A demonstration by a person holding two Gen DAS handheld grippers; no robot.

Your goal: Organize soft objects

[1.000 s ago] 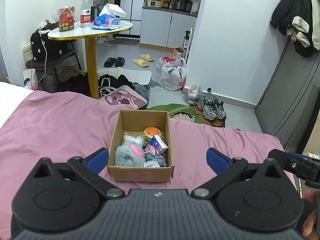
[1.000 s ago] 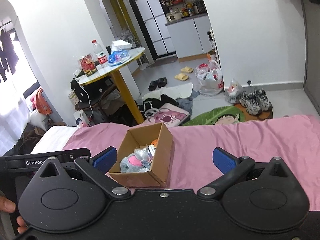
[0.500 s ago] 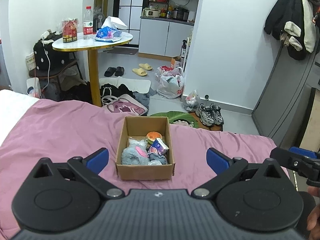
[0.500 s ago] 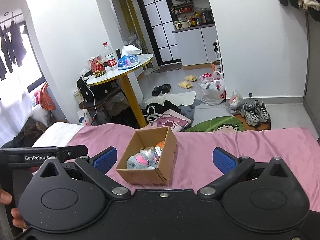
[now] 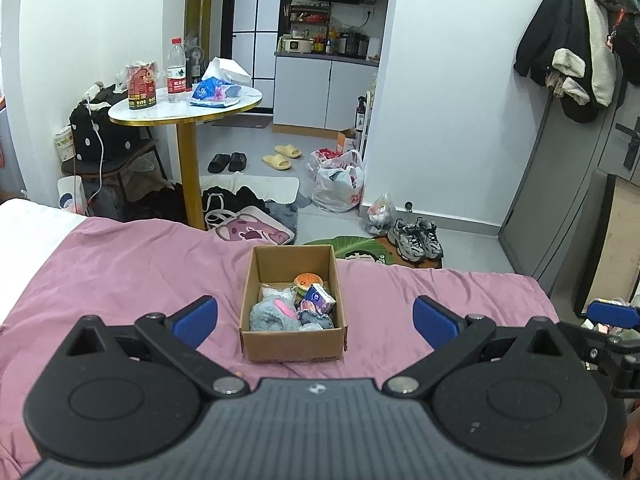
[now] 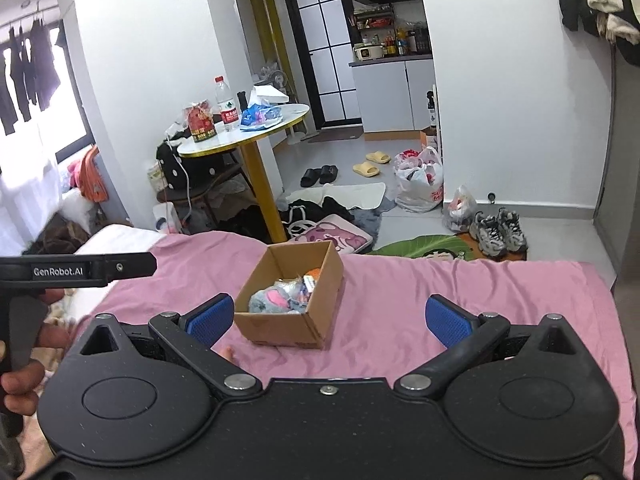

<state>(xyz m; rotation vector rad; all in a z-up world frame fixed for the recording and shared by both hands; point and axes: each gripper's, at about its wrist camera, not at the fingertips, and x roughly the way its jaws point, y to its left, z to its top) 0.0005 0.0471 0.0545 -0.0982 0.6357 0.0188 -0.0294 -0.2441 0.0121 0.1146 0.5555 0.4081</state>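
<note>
A brown cardboard box (image 5: 294, 346) stands on the pink bedspread (image 5: 120, 272). It holds several soft things: a grey and pink plush (image 5: 272, 314), an orange round toy (image 5: 308, 280), a blue and white tissue pack (image 5: 316, 299). My left gripper (image 5: 314, 322) is open and empty, held back from the box with its blue pads either side of it. In the right wrist view the box (image 6: 290, 326) sits ahead and left of centre. My right gripper (image 6: 328, 320) is open and empty above the bedspread.
Beyond the bed's far edge are a round gold-legged table (image 5: 186, 110) with a bottle and bags, a pink bag (image 5: 250, 232), slippers, plastic bags and grey sneakers (image 5: 416, 238) on the floor. A white pillow (image 6: 116, 242) lies at the left.
Both grippers have pulled back and up from the box, so it looks smaller and farther. Both stay open and empty. The box's contents have not moved.
</note>
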